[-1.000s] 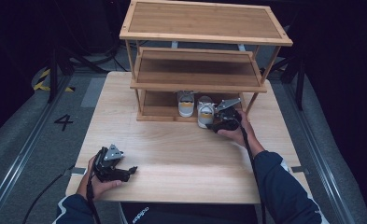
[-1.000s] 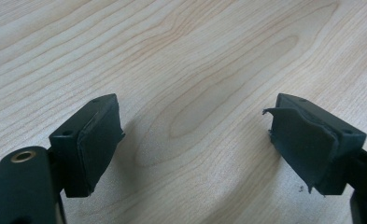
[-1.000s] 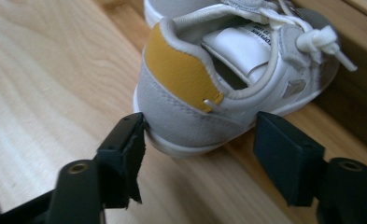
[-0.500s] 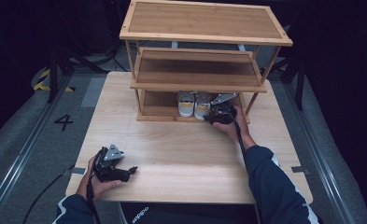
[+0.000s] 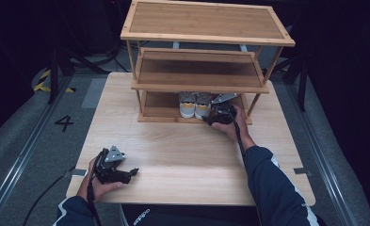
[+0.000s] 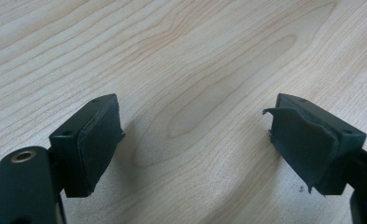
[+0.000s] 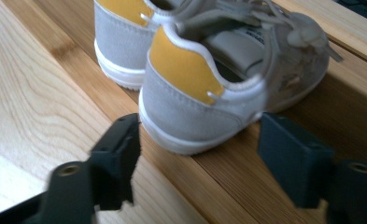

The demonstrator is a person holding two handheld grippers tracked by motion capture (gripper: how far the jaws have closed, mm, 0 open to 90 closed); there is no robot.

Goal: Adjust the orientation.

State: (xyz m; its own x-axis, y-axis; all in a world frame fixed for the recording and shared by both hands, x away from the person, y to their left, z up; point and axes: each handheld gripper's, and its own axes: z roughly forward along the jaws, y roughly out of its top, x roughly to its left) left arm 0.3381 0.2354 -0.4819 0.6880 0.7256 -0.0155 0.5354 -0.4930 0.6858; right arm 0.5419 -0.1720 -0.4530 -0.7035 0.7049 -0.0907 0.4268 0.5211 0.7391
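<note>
A pair of small grey shoes with yellow heel tabs stands side by side on the bottom shelf of a bamboo rack (image 5: 206,21). Both heels face me: the left shoe (image 5: 187,104) and the right shoe (image 5: 203,106). My right gripper (image 5: 212,117) sits at the shelf's front edge, just behind the right shoe (image 7: 195,98). Its jaws have just been opening. They now stand apart on either side of the heel, and neither pad presses on it. My left gripper (image 5: 132,172) rests on the table near the front left, open (image 6: 195,149) over bare wood.
The rack has three tiers and stands at the far side of the light wooden table (image 5: 182,150). Its middle shelf (image 5: 197,70) and top are bare. The shelf's posts and the low overhang of the middle tier crowd the right hand. Dark floor surrounds the table.
My right gripper carried the second shoe forward onto the bottom shelf beside the first, then opened off it. The left gripper has stayed put.
</note>
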